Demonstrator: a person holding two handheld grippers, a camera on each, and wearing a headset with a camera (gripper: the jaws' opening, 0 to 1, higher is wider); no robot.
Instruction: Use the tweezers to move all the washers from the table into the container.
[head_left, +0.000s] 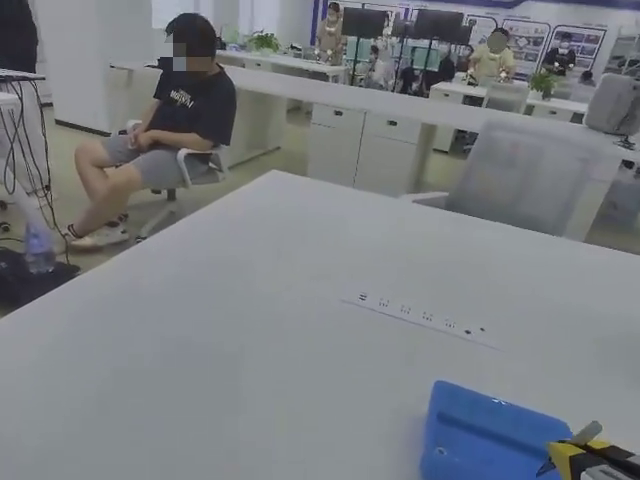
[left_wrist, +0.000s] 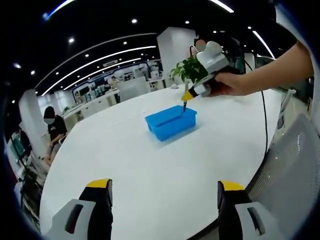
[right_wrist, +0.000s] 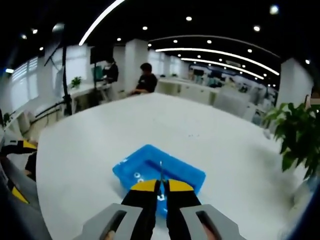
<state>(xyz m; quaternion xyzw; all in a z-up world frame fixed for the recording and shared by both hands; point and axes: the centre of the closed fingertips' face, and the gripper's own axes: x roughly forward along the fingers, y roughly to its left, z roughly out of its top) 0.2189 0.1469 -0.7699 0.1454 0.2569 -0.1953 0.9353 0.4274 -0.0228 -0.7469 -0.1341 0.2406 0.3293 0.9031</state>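
Hovering over the blue container (head_left: 480, 432) at 5 o'clock, the right gripper (right_wrist: 161, 184) pinches the tweezers (right_wrist: 160, 171) shut, tips down inside, probably to release a washer. Left gripper (left_wrist: 165, 186) hangs back at 6 o'clock, jaws wide, empty. One container, one tweezers; pale specks (right_wrist: 137, 176) inside, likely washers, too blurred to count.

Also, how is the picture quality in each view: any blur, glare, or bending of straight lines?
Head view: soft overall, even light, no hard shadows on the table. Left gripper view: strong fisheye, ceiling light strips bow into arcs. Right gripper view: same bending; the tweezers over the blue container look thin and blurred.
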